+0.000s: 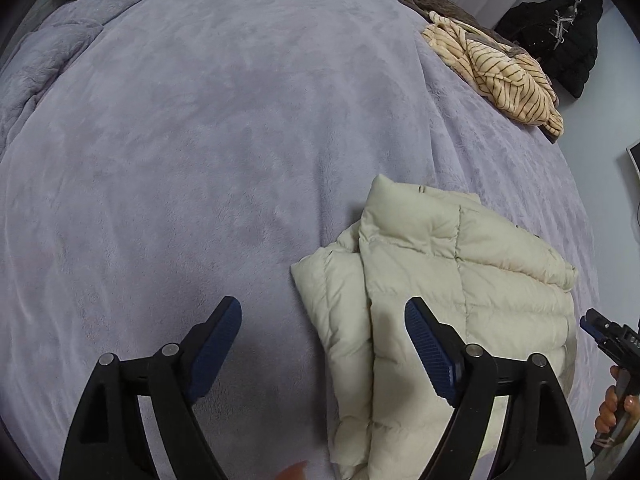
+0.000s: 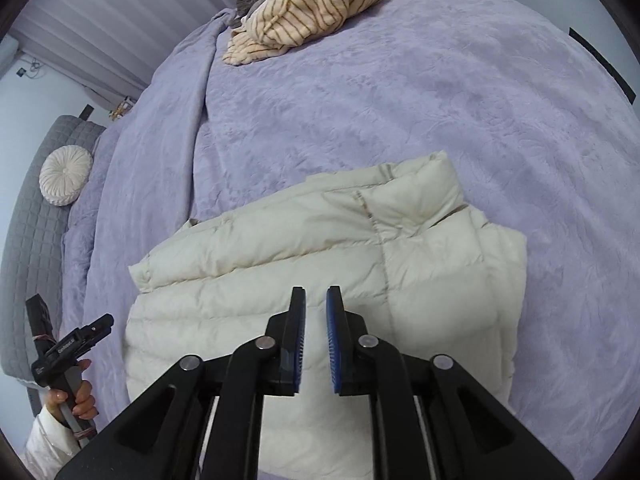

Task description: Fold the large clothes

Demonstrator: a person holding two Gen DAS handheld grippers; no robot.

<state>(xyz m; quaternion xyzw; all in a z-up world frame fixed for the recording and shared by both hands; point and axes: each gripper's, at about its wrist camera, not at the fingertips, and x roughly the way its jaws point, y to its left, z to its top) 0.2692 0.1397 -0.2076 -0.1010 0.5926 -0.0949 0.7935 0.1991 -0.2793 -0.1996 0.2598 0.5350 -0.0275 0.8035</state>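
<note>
A cream puffer jacket (image 1: 440,280) lies folded on the lilac bedspread (image 1: 200,140); it also shows in the right wrist view (image 2: 320,248). My left gripper (image 1: 323,312) is open and empty, hovering over the jacket's left edge. My right gripper (image 2: 316,300) hangs above the jacket's lower middle with its jaws nearly closed and a narrow gap between them, holding nothing. The right gripper also shows in the left wrist view (image 1: 596,326), at the jacket's right side. The left gripper also shows at the far left of the right wrist view (image 2: 72,340).
A striped beige garment (image 1: 504,72) lies crumpled at the bed's far corner over a brown one (image 1: 440,0); the striped one also shows in the right wrist view (image 2: 312,8). A black padded coat (image 1: 560,36) sits beyond the bed. A round cushion (image 2: 64,180) rests by the grey headboard (image 2: 28,240).
</note>
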